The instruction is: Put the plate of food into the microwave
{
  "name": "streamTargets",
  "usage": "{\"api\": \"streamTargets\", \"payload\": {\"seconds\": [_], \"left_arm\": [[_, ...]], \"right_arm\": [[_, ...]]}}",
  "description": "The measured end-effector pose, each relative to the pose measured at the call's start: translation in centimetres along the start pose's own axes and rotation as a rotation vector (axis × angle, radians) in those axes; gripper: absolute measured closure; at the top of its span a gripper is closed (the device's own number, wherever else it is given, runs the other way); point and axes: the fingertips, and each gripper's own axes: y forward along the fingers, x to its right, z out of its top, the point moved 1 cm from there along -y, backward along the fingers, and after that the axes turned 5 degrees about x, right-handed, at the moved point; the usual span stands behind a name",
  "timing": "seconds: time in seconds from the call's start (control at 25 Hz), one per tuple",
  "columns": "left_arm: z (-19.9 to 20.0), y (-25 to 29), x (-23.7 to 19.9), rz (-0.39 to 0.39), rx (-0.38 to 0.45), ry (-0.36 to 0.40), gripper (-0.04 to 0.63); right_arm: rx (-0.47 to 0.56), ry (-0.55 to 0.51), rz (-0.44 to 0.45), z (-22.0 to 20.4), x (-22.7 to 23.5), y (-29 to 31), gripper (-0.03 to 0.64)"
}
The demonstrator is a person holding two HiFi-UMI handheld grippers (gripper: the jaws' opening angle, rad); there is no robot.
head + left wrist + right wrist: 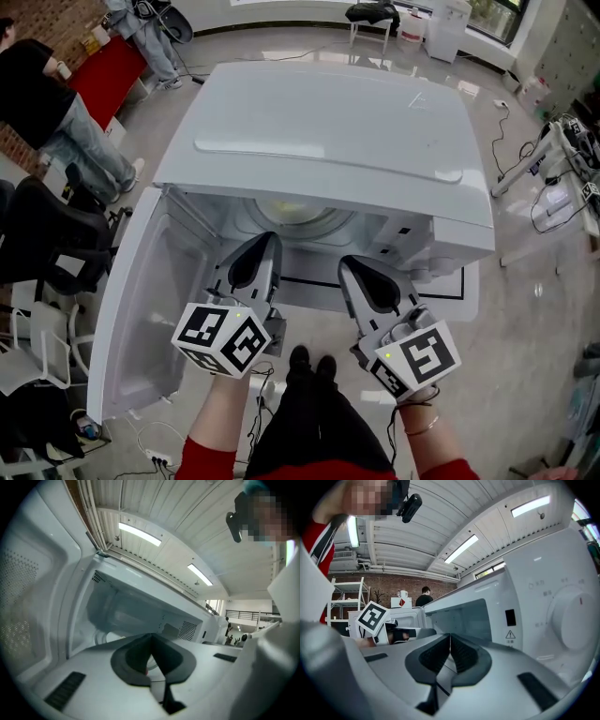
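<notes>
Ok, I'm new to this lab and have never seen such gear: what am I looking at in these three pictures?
No robot here: a person holds a two-jaw gripper in each hand. The overhead picture comes from a camera on their head; the other two come from cameras on the grippers, looking along the jaws. The left gripper and right gripper are both shut and empty, in front of a white microwave whose door stands open. A round dish shows inside; what it holds I can't tell.

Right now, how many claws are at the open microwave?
2. The left claw is before the microwave's opening on the left, and the right claw is beside it on the right. Both are shut. None looks hidden.
</notes>
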Motion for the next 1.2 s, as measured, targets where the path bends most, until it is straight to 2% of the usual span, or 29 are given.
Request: {"api": "streamTargets", "payload": {"seconds": [0.28, 0.56, 0.72, 0.88, 1.2], "left_arm": [[1.0, -1.2, 1.1, -0.005, 0.006, 0.027, 0.586], [1.8, -2.1, 3.7, -0.037, -0.003, 0.062, 0.587], [2.5, -2.5, 4.9, -0.076, -0.005, 0.052, 0.588], [2.8, -2.7, 6.4, -0.124, -0.01, 0.047, 0.588], [2.0, -3.8, 7.0, -0.171, -0.039, 0.073, 0.588]], "right_arm": [[-0.05, 0.021, 0.004, -0.3, -0.4, -0.5, 0.601], [-0.03, 0.035, -0.013, 1.7, -0.9, -1.5, 0.603], [0.032, 0.026, -0.022, 3.4, -1.7, -2.1, 0.603], [0.011, 0.002, -0.05, 3.3, -1.9, -3.3, 0.603], [0.063, 0.017, -0.112, 3.5, -1.9, -5.3, 0.603]]}}
